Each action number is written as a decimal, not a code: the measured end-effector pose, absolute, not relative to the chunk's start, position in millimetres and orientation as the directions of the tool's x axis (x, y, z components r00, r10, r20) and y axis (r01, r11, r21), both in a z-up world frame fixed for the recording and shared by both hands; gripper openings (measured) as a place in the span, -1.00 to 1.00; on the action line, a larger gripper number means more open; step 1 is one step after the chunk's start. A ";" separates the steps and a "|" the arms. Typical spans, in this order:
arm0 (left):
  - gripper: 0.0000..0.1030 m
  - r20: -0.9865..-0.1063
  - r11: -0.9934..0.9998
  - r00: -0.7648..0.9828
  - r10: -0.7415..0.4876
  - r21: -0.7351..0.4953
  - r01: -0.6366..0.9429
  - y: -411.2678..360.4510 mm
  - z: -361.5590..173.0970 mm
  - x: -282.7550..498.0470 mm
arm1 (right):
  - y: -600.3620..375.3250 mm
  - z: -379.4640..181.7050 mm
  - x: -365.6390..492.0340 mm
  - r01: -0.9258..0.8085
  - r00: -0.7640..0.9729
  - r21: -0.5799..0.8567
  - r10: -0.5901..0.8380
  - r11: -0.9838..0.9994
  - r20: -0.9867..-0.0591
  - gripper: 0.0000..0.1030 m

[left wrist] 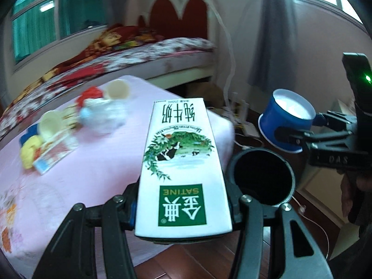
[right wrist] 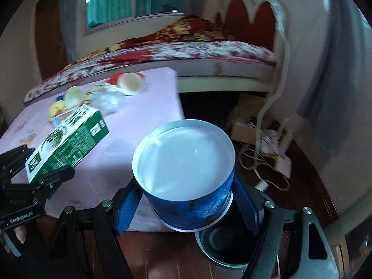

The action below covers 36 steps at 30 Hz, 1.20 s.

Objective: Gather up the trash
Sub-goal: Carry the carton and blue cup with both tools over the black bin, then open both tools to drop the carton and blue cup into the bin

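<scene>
While the left gripper (left wrist: 183,209) clamps the carton (left wrist: 181,162) and the right gripper (right wrist: 188,205) the cup (right wrist: 186,174) — both likely light, crushable — grip gently mid-body.

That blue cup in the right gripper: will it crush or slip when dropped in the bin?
The blue cup looks empty and thin-walled, so probably light and crushable. The right gripper holds it by its tapered sides, so it may slip. The bin lies just below.

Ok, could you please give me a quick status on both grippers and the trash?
Left gripper shut on milk carton. Right gripper shut on blue paper cup, above the black bin. More cups and wrappers on the pink table. Bin mouth unobstructed.
</scene>
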<state>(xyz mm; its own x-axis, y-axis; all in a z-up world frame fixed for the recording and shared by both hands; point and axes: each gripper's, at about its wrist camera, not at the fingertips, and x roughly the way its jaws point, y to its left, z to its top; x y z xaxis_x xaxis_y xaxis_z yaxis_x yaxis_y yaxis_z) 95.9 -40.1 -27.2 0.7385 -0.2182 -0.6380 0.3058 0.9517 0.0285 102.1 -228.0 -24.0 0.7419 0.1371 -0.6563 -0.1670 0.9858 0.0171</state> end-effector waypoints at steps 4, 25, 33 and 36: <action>0.07 -0.657 0.919 0.701 -0.278 0.030 0.392 -76.0 -34.0 91.7 | -263.9 -35.3 93.4 -0.104 0.733 0.029 0.096 0.994 -0.673 0.51; 0.07 -0.834 0.806 0.392 -0.388 -0.102 0.583 -186.0 -127.4 139.9 | -348.3 -145.6 112.3 -0.146 0.551 -0.018 0.066 0.989 -0.832 0.52; 0.90 -0.864 0.843 0.386 -0.324 -0.079 0.532 -181.7 -138.2 147.8 | -349.0 -195.0 146.1 -0.155 0.419 -0.137 -0.061 0.978 -0.906 1.00; 0.96 -0.861 0.864 0.412 -0.297 -0.059 0.501 -169.8 -133.9 142.3 | -356.7 -193.7 142.2 -0.127 0.412 -0.132 -0.069 0.983 -0.908 1.00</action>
